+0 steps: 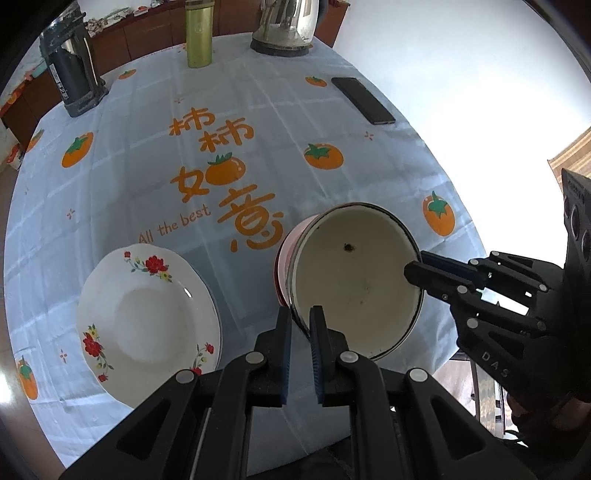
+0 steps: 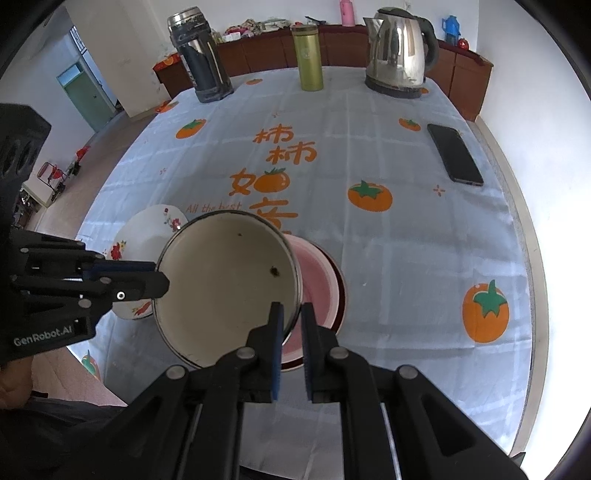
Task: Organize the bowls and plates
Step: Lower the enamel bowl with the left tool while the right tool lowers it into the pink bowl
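Note:
A cream enamel bowl (image 1: 354, 280) (image 2: 229, 280) with a dark rim hangs tilted just over a pink bowl (image 1: 286, 258) (image 2: 317, 280). The pink bowl rests on the tablecloth, on a dark red plate rim (image 2: 342, 295). My left gripper (image 1: 301, 314) (image 2: 162, 277) is shut on the enamel bowl's rim on one side. My right gripper (image 2: 291, 310) (image 1: 415, 264) is shut on the rim on the opposite side. A white plate with red flowers (image 1: 147, 314) (image 2: 147, 225) lies to the left of the bowls.
A black phone (image 1: 364, 99) (image 2: 456, 153) lies near the right table edge. Along the far edge stand a steel kettle (image 1: 286, 26) (image 2: 399, 51), a green flask (image 1: 198, 33) (image 2: 310, 59) and a dark thermos (image 1: 72, 70) (image 2: 199, 55).

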